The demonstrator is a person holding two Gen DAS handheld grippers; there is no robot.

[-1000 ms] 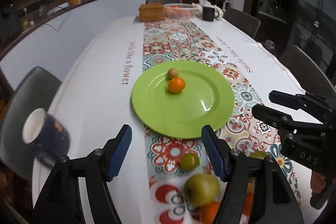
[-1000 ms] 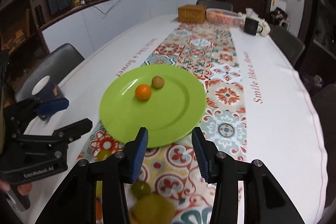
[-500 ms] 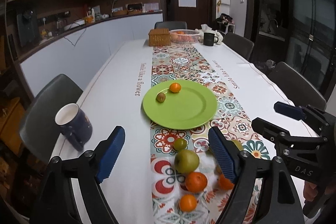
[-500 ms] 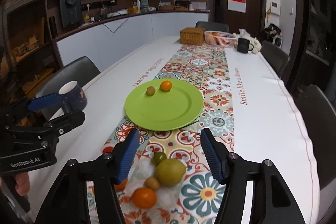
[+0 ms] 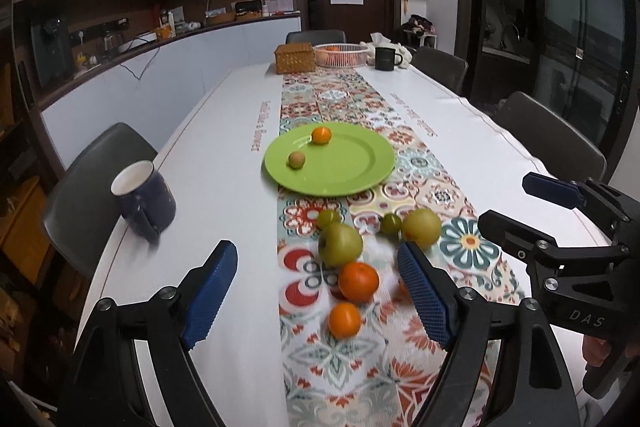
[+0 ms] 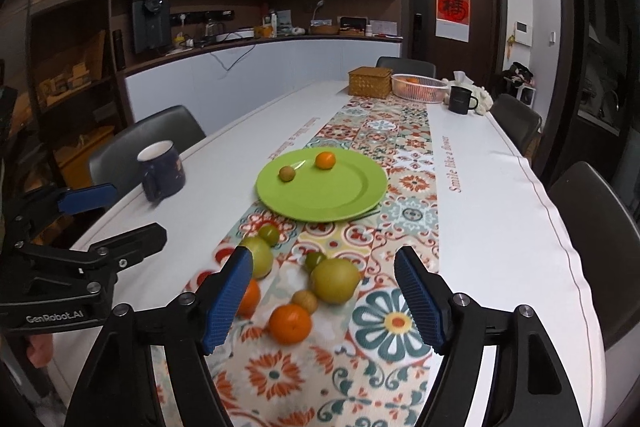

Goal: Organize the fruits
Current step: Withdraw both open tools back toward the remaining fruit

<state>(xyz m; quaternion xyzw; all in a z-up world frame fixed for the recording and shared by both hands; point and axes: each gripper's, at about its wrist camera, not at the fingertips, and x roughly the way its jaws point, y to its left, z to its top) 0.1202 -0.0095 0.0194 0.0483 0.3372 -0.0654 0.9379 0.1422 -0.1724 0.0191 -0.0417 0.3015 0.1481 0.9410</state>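
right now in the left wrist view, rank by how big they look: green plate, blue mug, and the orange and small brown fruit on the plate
1. green plate
2. blue mug, though it sits nearer the camera
3. orange
4. small brown fruit, only slightly smaller than the orange

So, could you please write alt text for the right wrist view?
The open right gripper hovers over loose fruit on a patterned table runner: two oranges, green apples and smaller fruit. Beyond, a green plate holds an orange and a small brown fruit.

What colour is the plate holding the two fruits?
Bright lime green: the plate, clearest in the right wrist view.
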